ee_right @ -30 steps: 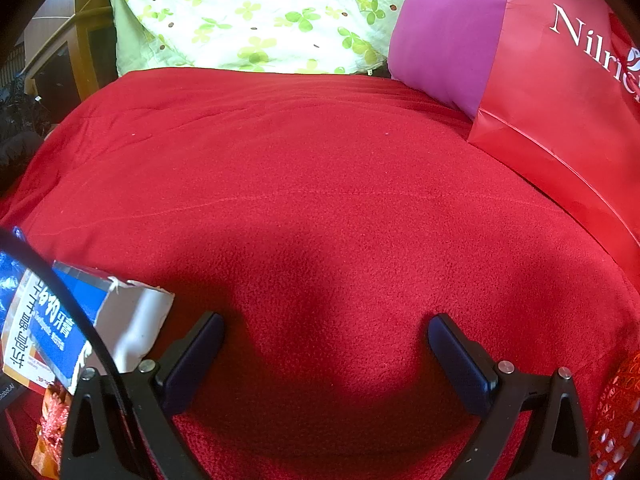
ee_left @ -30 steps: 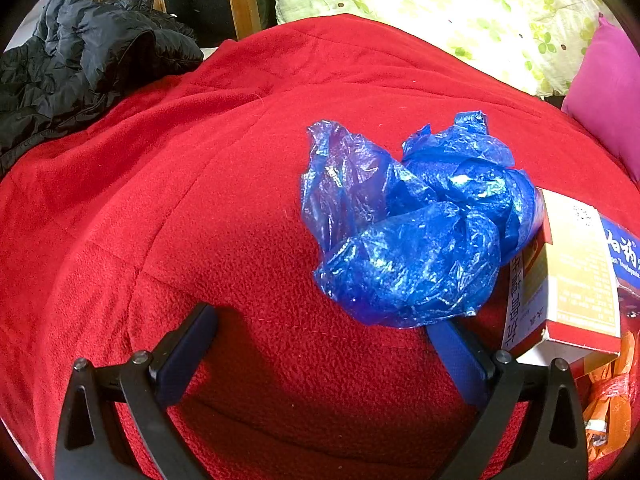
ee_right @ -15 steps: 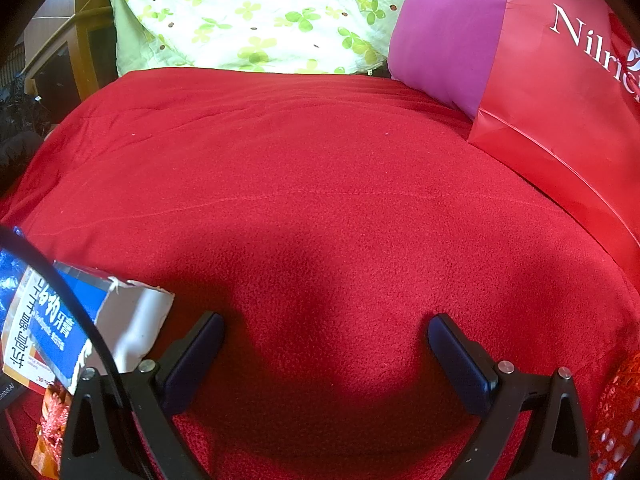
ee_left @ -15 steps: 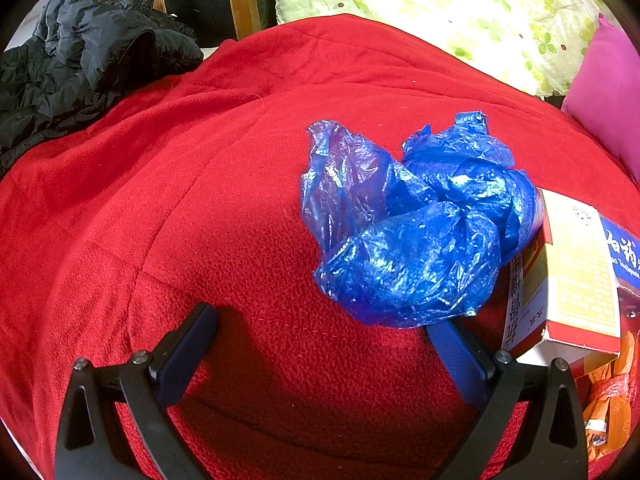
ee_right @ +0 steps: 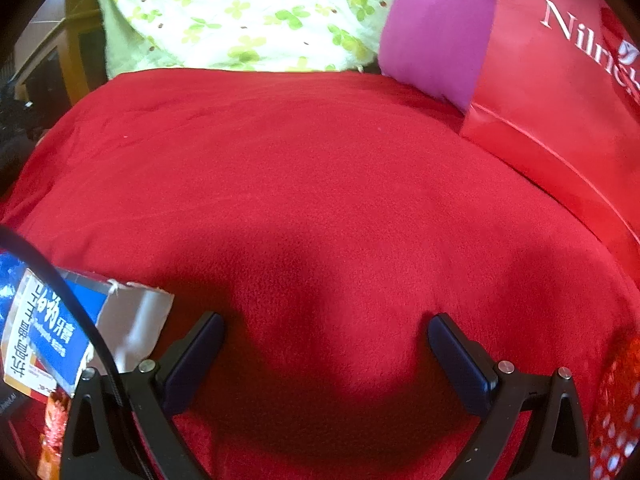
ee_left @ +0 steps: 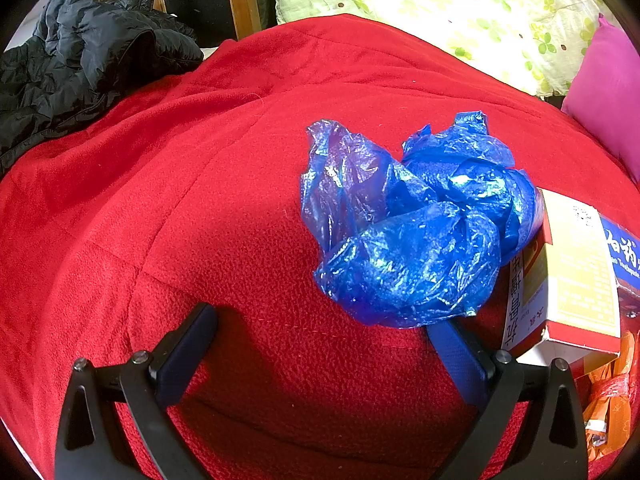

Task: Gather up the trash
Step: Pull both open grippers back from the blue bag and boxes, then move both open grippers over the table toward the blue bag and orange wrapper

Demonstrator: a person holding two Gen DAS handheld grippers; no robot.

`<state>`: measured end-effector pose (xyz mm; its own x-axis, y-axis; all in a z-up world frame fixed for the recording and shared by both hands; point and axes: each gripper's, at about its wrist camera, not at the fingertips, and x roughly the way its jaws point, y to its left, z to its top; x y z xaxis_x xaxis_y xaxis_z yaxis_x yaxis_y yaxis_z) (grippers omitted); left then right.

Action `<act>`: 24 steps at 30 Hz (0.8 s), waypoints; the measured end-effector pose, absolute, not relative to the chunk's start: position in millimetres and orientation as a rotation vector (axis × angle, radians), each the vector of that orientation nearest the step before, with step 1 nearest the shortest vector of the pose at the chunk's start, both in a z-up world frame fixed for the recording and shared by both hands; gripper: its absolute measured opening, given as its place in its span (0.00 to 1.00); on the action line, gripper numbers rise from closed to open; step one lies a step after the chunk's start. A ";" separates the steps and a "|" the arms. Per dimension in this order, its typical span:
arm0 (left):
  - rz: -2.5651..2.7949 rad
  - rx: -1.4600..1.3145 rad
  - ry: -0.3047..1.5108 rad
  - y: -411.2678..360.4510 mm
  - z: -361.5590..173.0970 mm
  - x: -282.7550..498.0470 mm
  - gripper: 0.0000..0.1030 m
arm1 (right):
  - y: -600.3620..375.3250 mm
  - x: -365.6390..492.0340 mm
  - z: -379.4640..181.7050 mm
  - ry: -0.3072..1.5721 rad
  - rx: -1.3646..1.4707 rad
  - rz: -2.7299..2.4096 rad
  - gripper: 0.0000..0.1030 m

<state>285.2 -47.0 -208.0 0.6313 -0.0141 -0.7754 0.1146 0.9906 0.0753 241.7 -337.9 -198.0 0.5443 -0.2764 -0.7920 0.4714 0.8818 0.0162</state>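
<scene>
A crumpled blue plastic bag (ee_left: pixel 416 224) lies on the red blanket (ee_left: pixel 200 200), just ahead of my left gripper (ee_left: pixel 324 320), which is open; the bag's near edge overlaps its right finger. Right of the bag lies a yellow and red carton (ee_left: pixel 572 276) beside a blue toothpaste box (ee_left: pixel 622 252), with an orange wrapper (ee_left: pixel 608 404) below. My right gripper (ee_right: pixel 324 328) is open over bare red blanket (ee_right: pixel 320 200). The toothpaste box (ee_right: pixel 60 332) sits at its lower left, an orange wrapper (ee_right: pixel 52 432) under it.
A black jacket (ee_left: pixel 80 64) lies at the far left. A green-flowered pillow (ee_right: pixel 240 12) and a pink cushion (ee_right: pixel 436 28) stand at the back. A red paper bag (ee_right: pixel 560 100) leans at the right. Red netting (ee_right: pixel 616 408) shows at the lower right.
</scene>
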 end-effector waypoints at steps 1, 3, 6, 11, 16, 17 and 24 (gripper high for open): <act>-0.074 0.121 0.883 -46.9 -208.0 285.0 1.00 | -337.7 241.0 -197.3 0.902 0.242 -0.446 1.00; -0.074 0.121 0.885 -47.3 -207.6 285.7 1.00 | -338.5 240.7 -197.1 0.918 0.229 -0.417 1.00; -0.065 0.125 0.886 -49.0 -206.7 285.9 1.00 | -340.6 238.1 -196.2 0.922 0.237 -0.381 1.00; -0.065 0.111 0.949 -50.9 -199.6 286.2 1.00 | -338.8 217.6 -173.4 0.853 0.256 -0.402 1.00; -0.001 0.230 0.822 -54.1 -155.6 234.3 1.00 | -321.7 166.5 -111.0 0.641 0.227 -0.312 1.00; 0.002 0.259 0.794 -56.3 -142.0 220.9 1.00 | -315.5 150.1 -95.4 0.588 0.209 -0.294 1.00; -0.043 0.274 0.587 -53.0 -30.1 106.0 1.00 | -292.2 32.6 -7.8 0.349 0.225 -0.170 1.00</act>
<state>106.0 -53.0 -30.1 0.8330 0.0372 -0.5520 0.1182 0.9627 0.2433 32.6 -292.2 -7.8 0.9260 -0.1259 -0.3558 0.2031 0.9608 0.1886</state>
